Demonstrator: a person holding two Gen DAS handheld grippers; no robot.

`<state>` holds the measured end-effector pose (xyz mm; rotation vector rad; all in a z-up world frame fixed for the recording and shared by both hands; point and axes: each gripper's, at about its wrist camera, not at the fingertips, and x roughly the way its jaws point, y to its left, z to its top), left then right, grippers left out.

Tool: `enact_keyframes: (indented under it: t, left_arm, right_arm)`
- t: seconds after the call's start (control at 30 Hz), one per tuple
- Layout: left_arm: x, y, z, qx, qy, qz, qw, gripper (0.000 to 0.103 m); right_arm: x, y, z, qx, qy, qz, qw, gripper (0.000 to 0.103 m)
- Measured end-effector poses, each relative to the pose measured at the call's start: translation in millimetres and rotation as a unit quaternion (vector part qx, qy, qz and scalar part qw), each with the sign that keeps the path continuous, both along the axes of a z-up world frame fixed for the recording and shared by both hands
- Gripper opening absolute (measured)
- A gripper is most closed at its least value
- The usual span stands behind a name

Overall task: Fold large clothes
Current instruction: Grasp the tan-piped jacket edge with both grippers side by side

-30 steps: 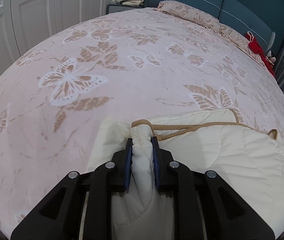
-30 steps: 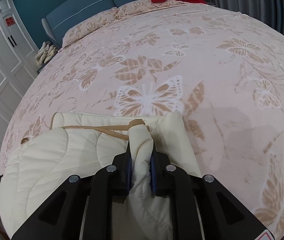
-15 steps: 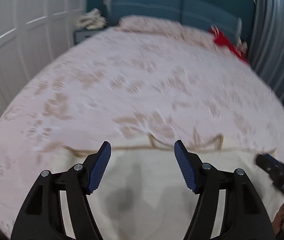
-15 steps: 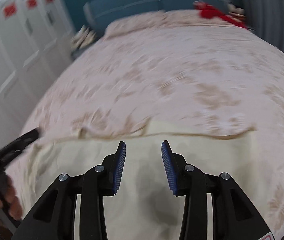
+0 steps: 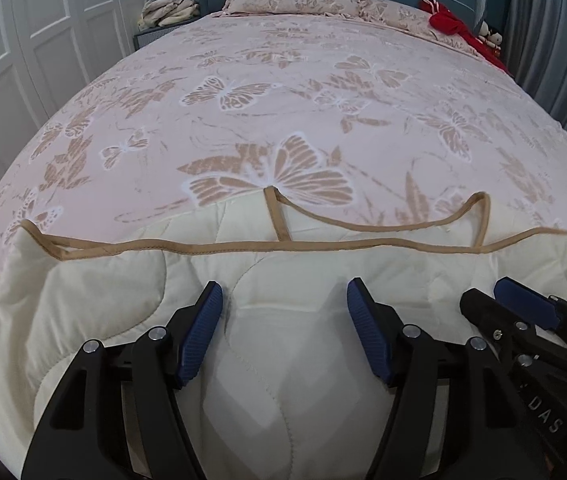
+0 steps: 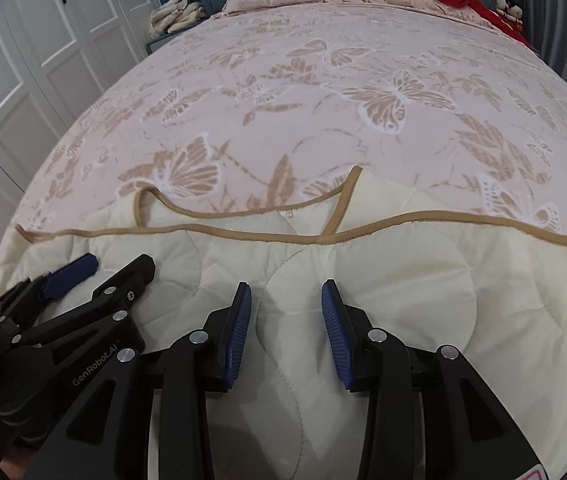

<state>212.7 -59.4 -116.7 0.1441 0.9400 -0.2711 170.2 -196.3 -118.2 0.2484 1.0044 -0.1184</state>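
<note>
Since a second ago both grippers have let go of the bunched cream fabric they were pinching, and the cream quilted garment (image 5: 303, 320) now lies spread flat on the near end of the bed (image 5: 283, 100), its tan-bound edge (image 5: 219, 249) running straight across with two loose loops of binding beyond it. The left gripper (image 5: 284, 334) hovers over the cloth with its jaws well apart and nothing between them. The right gripper (image 6: 286, 330) sits just beside it, jaws parted less widely, also empty. The fold looks laid but not tidy. To do the next step well, I would judge it best to tuck the stray loops under the edge, then take the two far corners evenly so the layers stay aligned and the padding does not slide.
</note>
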Motion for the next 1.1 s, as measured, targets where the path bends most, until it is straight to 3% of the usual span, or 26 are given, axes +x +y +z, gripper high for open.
enact_keyframes:
  t: [0.2, 1.1]
  left_arm:
    - [0.1, -4.5, -11.0, 0.012, -0.009, 0.001, 0.9999, 0.065]
    - [2.0, -9.6, -22.0, 0.021, -0.044, 0.023, 0.9985, 0.065]
  right_arm:
    - [4.3, 6.6, -13.8, -0.023, -0.002, 0.001, 1.000, 0.038]
    - [9.4, 5.8, -25.8, -0.034, -0.037, -0.019, 0.999, 0.035]
